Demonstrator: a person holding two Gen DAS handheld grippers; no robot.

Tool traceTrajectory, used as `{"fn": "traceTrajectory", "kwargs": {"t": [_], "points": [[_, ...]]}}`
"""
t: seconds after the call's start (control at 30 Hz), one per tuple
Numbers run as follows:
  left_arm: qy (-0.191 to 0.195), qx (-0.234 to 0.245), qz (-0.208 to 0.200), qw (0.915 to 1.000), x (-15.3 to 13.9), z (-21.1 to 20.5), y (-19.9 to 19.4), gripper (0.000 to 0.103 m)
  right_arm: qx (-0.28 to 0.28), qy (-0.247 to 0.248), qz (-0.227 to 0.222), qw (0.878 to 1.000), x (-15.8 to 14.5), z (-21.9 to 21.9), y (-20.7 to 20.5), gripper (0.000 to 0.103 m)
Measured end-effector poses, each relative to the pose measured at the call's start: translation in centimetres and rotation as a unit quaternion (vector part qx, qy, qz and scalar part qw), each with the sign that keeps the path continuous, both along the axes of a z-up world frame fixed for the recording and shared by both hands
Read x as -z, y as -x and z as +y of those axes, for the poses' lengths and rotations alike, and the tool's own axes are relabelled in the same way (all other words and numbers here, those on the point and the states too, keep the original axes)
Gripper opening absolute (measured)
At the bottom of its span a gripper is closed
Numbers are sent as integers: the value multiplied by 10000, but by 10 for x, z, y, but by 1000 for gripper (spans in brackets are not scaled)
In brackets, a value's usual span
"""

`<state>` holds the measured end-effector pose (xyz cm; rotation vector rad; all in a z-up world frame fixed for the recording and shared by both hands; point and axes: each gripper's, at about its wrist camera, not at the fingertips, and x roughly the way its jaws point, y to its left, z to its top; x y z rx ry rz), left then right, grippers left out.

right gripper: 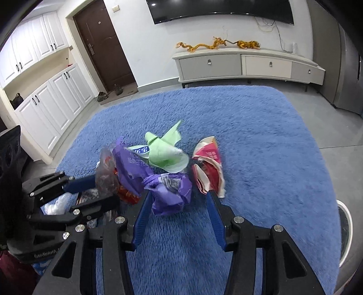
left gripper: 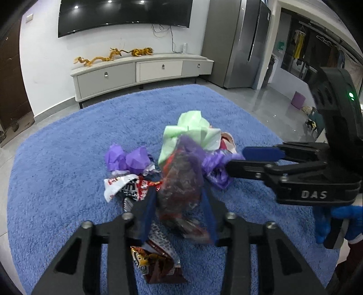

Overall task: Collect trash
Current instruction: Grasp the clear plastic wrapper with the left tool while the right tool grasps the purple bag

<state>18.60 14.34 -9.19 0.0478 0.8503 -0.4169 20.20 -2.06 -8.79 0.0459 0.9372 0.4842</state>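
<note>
Pretty clearly someone's living room at home. There's a big curved TV (left gripper: 124, 15) on the white wall, a low grey media console (right gripper: 247, 65) with drawers under it, and little golden dragon figurines (right gripper: 217, 44) on top. A fluffy blue rug (right gripper: 261, 140) covers the grey tile floor. A brown front door (right gripper: 104, 43) has shoes (right gripper: 109, 93) beside it, next to white built-in cabinets (right gripper: 45, 86), and a steel fridge (left gripper: 240, 40) stands in the corner.

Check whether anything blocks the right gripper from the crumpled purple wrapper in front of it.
Nothing visible does. The right gripper has its fingers open either side of the purple wrapper, bare blue rug below.
</note>
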Motion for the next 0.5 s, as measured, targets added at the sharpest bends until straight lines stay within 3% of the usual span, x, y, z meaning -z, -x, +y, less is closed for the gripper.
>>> {"fn": "traceTrajectory", "kwargs": {"t": [0.13,0.23,0.5], "points": [[56,59,63,9999,3,-2,-3,22,-74,-159,107,9998,8,3,-8,46],[115,96,37,9999,1,-4,-1,19,-124,-223,110,9996,8,3,-8,35],[346,-80,-107,9993,-13,4,25,16,-142,-204,22,9997,-2,-13,28,31]]}}
